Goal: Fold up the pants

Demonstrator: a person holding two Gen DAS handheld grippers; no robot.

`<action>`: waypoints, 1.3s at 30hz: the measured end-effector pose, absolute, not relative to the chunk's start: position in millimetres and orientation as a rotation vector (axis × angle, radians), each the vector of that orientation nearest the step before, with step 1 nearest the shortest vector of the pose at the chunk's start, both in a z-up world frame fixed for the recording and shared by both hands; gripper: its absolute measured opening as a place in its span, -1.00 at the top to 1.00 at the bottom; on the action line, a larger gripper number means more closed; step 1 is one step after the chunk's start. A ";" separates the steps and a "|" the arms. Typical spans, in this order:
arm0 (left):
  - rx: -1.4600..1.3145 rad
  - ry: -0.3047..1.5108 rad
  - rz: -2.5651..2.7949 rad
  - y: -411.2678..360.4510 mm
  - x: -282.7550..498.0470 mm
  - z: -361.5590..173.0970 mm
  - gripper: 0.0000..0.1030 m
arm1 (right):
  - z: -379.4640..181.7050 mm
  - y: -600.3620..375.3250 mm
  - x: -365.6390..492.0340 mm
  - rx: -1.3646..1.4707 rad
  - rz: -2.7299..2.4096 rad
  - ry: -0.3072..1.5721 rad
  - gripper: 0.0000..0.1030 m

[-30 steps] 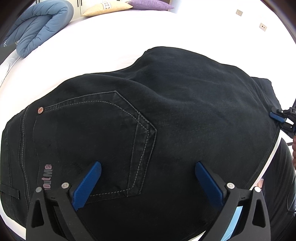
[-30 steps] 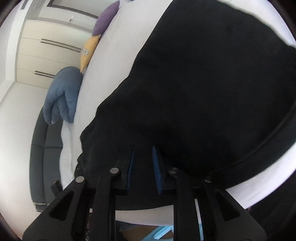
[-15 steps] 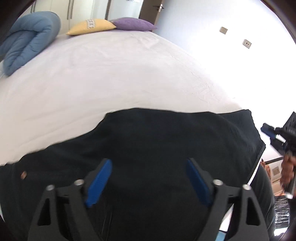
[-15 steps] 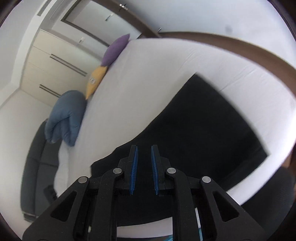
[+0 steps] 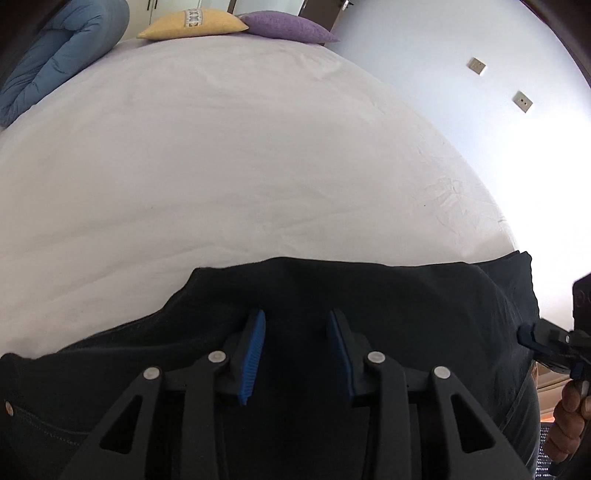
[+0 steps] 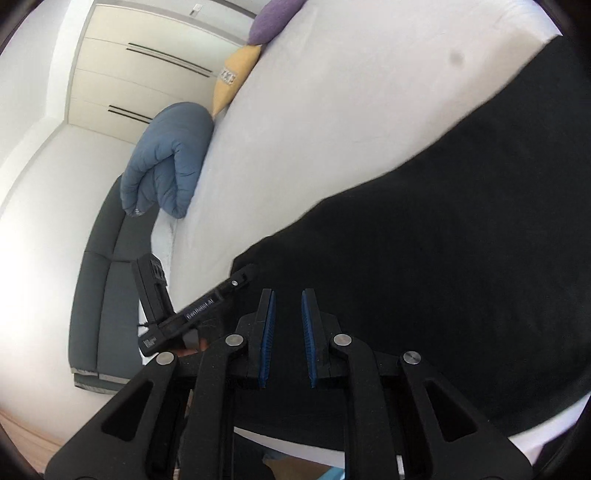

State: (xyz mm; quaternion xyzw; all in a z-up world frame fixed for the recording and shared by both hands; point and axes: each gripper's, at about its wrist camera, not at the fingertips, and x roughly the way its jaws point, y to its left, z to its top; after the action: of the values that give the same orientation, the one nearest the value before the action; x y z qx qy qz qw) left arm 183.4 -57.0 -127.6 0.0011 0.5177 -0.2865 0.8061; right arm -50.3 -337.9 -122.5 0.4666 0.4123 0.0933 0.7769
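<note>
Folded black pants [image 5: 369, 295] lie at the near edge of a white bed [image 5: 240, 166]. In the right wrist view the pants [image 6: 461, 258] fill the right half. My left gripper [image 5: 295, 332] hovers over the pants near their far fold, its blue pads a narrow gap apart with nothing between them. My right gripper [image 6: 287, 314] hangs over the pants' near edge, its pads also a narrow gap apart and empty. The right gripper also shows at the right edge of the left wrist view [image 5: 532, 338]. The left gripper shows in the right wrist view [image 6: 243, 275].
A folded blue duvet [image 5: 55, 55], a yellow pillow [image 5: 192, 24] and a purple pillow [image 5: 284, 27] lie at the far end of the bed. A dark grey sofa [image 6: 110, 277] stands beside the bed. A wardrobe [image 6: 140, 74] lines the far wall.
Both grippers have lifted and pulled back from the pants, so more white bed shows. The left gripper's jaws have narrowed from wide open. The right gripper's gap has stayed about the same.
</note>
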 end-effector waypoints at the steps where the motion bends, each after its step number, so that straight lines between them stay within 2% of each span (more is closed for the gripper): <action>1: -0.014 1.105 -0.604 -49.1 178.6 -128.1 0.27 | -127.5 -329.1 -32.2 1.031 0.218 0.909 0.76; 7: -0.018 1.131 -0.593 -43.5 176.9 -140.9 0.27 | -167.3 -276.6 71.0 1.031 0.253 1.040 0.76; 10: 0.010 1.144 -0.587 -47.9 184.3 -139.7 0.27 | -191.6 -298.8 84.1 1.052 0.159 1.036 0.79; 14: -0.030 1.141 -0.599 -39.7 187.4 -137.9 0.27 | -203.8 -368.0 50.5 1.193 0.025 0.886 0.80; 17: -0.032 1.129 -0.605 -36.3 186.0 -138.0 0.27 | -204.0 -437.0 3.4 1.249 -0.099 0.779 1.00; 23: -0.023 1.119 -0.599 -38.7 185.1 -129.3 0.26 | -168.2 -546.4 -77.8 1.215 -0.400 0.559 1.00; 26: -0.028 1.073 -0.583 -37.9 174.2 -116.9 0.26 | -134.0 -563.8 -103.8 1.131 -0.561 0.518 0.87; 28: -0.066 1.046 -0.600 -36.5 163.9 -108.8 0.25 | -123.8 -546.7 -105.9 1.183 -0.404 0.464 0.87; 31: -0.114 1.026 -0.643 -43.9 141.4 -102.9 0.19 | -123.5 -472.2 -84.4 1.180 -0.100 0.516 0.87; 33: -0.106 1.040 -0.669 -56.3 121.9 -108.2 0.07 | -143.4 -407.9 -63.8 1.209 0.074 0.604 0.87; 37: -0.060 1.069 -0.675 -66.8 87.6 -133.8 0.07 | -214.8 -309.8 -34.2 1.216 0.158 0.881 0.89; 38: -0.060 1.054 -0.675 -64.0 83.6 -134.0 0.07 | -222.1 -304.1 -30.0 1.188 0.142 0.882 1.00; 39: -0.077 1.049 -0.675 -57.8 81.3 -135.6 0.07 | -222.9 -303.6 -29.0 1.152 0.156 0.848 1.00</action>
State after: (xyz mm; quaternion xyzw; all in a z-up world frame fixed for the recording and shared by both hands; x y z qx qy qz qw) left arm 81.3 -57.8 -135.6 -0.0360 0.4912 -0.3158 0.8110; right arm -29.0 -303.6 -222.9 0.5274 0.3886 0.0715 0.7522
